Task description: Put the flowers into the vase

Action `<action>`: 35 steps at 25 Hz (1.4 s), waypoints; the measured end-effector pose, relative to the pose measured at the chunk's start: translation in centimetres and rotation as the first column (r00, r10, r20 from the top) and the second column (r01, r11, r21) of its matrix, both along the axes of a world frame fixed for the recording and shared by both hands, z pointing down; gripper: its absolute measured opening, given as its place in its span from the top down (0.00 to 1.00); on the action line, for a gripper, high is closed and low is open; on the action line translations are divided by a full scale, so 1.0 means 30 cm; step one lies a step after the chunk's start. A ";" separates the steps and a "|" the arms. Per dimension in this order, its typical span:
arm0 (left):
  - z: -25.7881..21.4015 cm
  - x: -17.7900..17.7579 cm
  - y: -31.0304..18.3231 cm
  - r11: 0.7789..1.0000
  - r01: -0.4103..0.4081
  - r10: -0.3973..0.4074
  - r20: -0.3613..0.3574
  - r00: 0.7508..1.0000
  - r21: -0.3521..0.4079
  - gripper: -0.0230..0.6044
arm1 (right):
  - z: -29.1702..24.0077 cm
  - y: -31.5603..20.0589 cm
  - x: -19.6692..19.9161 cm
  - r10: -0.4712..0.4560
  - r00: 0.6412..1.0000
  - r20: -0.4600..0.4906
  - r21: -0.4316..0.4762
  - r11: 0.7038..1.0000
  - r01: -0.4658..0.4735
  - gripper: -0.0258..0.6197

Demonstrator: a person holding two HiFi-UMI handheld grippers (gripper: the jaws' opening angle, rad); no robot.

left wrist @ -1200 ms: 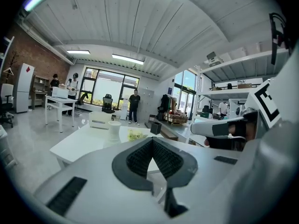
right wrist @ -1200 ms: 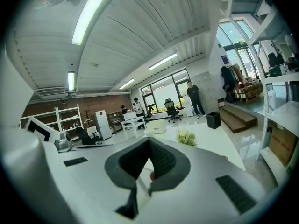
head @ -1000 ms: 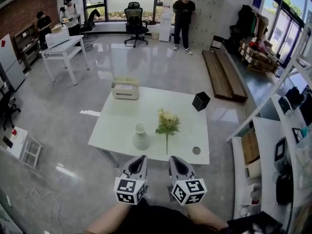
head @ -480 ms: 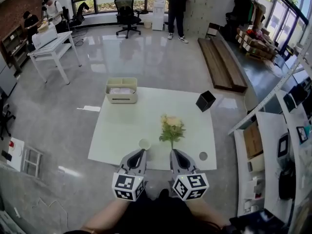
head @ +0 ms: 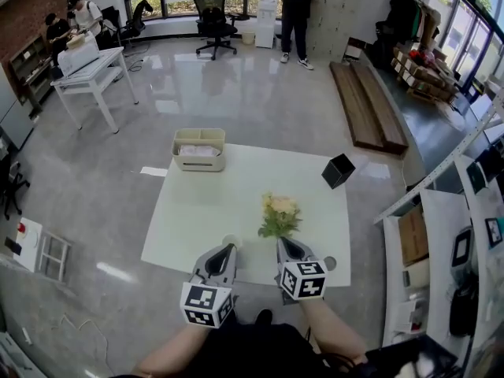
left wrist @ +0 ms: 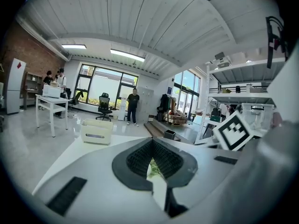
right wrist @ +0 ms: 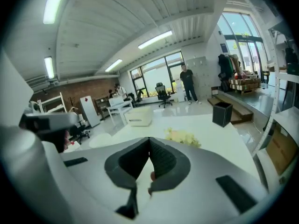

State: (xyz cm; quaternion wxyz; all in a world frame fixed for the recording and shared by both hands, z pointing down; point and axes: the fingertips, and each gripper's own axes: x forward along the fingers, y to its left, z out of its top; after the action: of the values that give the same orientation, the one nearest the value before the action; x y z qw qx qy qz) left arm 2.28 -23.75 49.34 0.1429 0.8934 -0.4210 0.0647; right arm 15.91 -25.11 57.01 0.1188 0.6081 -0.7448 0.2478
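A bunch of pale yellow flowers with green leaves lies on the white table, heads pointing away from me. Its stem end is hidden under my right gripper, which is shut with nothing visible between its pads. The same flowers show just beyond that gripper's tips in the right gripper view. Only the rim of the white vase peeks out past my left gripper, which is shut and empty, right over the vase. Green leaves show through the gap under its pads.
A cream basket sits at the table's far left edge and a black box at its far right corner. A small round disc lies near the front right. Shelving runs along the right; people stand far back.
Both grippers have moved forward over the table's near edge. The right one has come down to the flowers' stem end, and the left one now covers most of the vase.
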 end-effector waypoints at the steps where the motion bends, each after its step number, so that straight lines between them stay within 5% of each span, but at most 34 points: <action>1: 0.000 -0.004 -0.005 1.000 0.006 -0.006 0.000 1.000 0.000 0.96 | 0.085 -0.029 0.021 -0.010 1.000 -0.013 -0.075 0.997 0.009 0.95; 3: 0.002 -0.012 -0.015 1.000 0.019 -0.019 0.001 1.000 0.002 0.96 | 0.255 -0.080 0.063 -0.033 0.999 -0.018 -0.236 0.971 0.028 0.95; 5: 0.005 -0.019 -0.021 1.000 0.028 -0.028 -0.002 1.000 -0.001 0.96 | 0.394 -0.113 0.097 -0.055 0.998 -0.009 -0.382 0.923 0.048 0.81; 9: 0.021 -0.033 -0.033 0.999 0.033 -0.033 0.001 0.999 -0.016 0.96 | 0.564 -0.148 0.153 -0.046 0.999 0.024 -0.569 0.821 0.051 0.75; 16: 0.025 -0.055 -0.050 0.998 0.054 -0.054 0.001 0.999 -0.029 0.96 | 0.663 -0.167 0.143 -0.035 0.982 0.188 -0.750 0.640 0.166 0.69; 22: 0.027 -0.089 -0.060 0.996 0.082 -0.082 0.004 0.997 -0.034 0.96 | 0.695 -0.171 0.138 0.011 0.978 0.209 -0.814 0.556 0.167 0.72; 29: 0.038 -0.094 -0.055 0.995 0.088 -0.088 0.012 0.996 -0.037 0.96 | 0.714 -0.164 0.134 0.037 0.979 0.200 -0.827 0.542 0.149 0.83; 35: 0.027 -0.086 -0.053 0.996 0.078 -0.078 0.011 0.997 -0.032 0.96 | 0.669 -0.180 0.136 0.063 0.978 0.200 -0.781 0.612 0.120 0.89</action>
State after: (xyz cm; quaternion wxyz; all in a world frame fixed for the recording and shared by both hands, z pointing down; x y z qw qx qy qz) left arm -0.30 -25.33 50.16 0.1577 0.8735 -0.4553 0.0701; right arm 19.98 -30.51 77.07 0.3001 0.4522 -0.5773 0.6100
